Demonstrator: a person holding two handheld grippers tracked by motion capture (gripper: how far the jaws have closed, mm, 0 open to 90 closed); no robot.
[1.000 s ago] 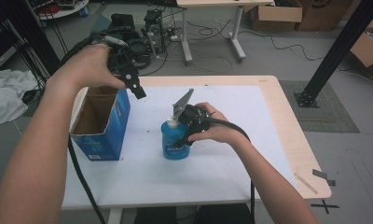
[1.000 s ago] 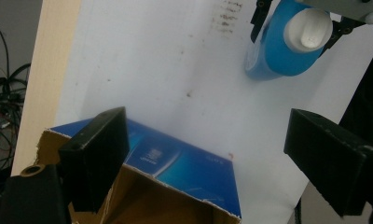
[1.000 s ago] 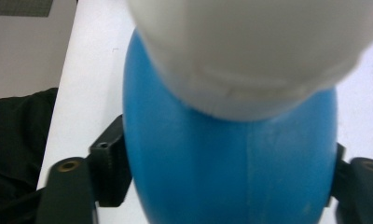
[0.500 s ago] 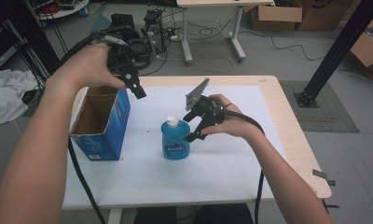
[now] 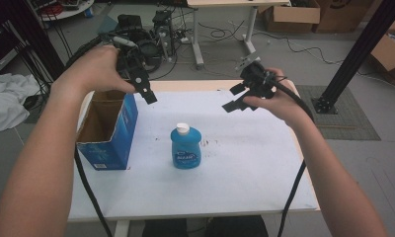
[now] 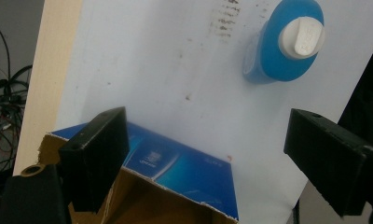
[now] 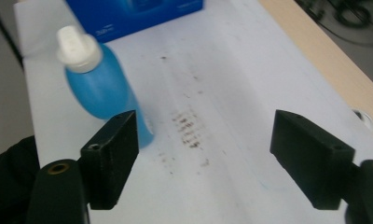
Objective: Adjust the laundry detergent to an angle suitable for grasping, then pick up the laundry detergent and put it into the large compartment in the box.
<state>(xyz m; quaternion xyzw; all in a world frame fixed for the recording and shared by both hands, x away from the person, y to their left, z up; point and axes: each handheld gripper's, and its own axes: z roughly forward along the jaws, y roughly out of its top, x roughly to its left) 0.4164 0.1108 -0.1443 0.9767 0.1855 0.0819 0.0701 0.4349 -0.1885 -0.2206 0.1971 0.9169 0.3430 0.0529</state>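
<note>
A blue bottle with a white cap stands upright mid-table, free of both grippers. It also shows in the left gripper view and the right gripper view. An open blue cardboard box sits at the table's left. My left gripper hovers open over the box's right edge, empty. My right gripper hangs in the air up and to the right of the bottle. Its jaws have just been opening, then eased in slightly. They stand wide with nothing between them.
A white sheet covers most of the wooden table. Behind the table lie cables and equipment on the floor. A black post stands at the right. A white cloth lies at the left. Brown smudges mark the sheet.
My right gripper let go of the bottle, then rose and drew away to the back right. The bottle stays upright where it was. My left gripper has not moved.
</note>
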